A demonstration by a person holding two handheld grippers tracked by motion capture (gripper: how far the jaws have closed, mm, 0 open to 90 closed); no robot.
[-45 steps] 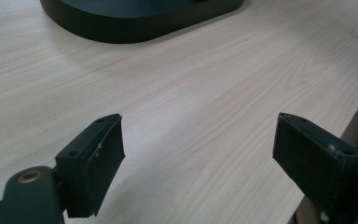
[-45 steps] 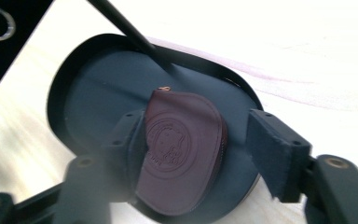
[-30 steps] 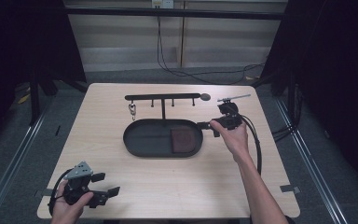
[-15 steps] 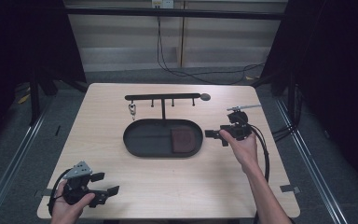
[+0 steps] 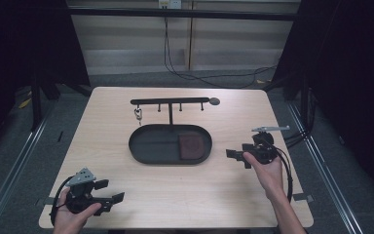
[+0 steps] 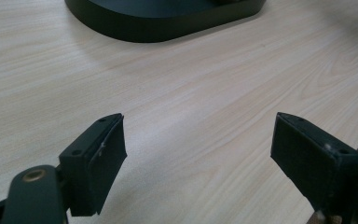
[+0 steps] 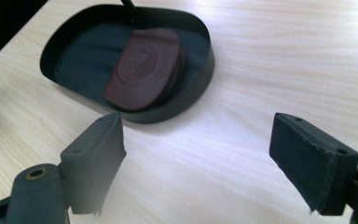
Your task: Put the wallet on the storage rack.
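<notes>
Item: brown wallet (image 7: 143, 69) lying in black tray (image 5: 141, 155) on worktop (image 5: 185, 190). Right claw (image 7: 198, 158) hovering beside, released, empty; next move likely calling for reach-in. Left claw (image 6: 200, 158) resting released.

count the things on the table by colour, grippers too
black: 3 - oval tray, hook rack, small round disc
brown: 1 - leather pouch in the tray
silver: 1 - key ring on the rack
black grippers: 2 - left gripper, right gripper
total: 7
</notes>
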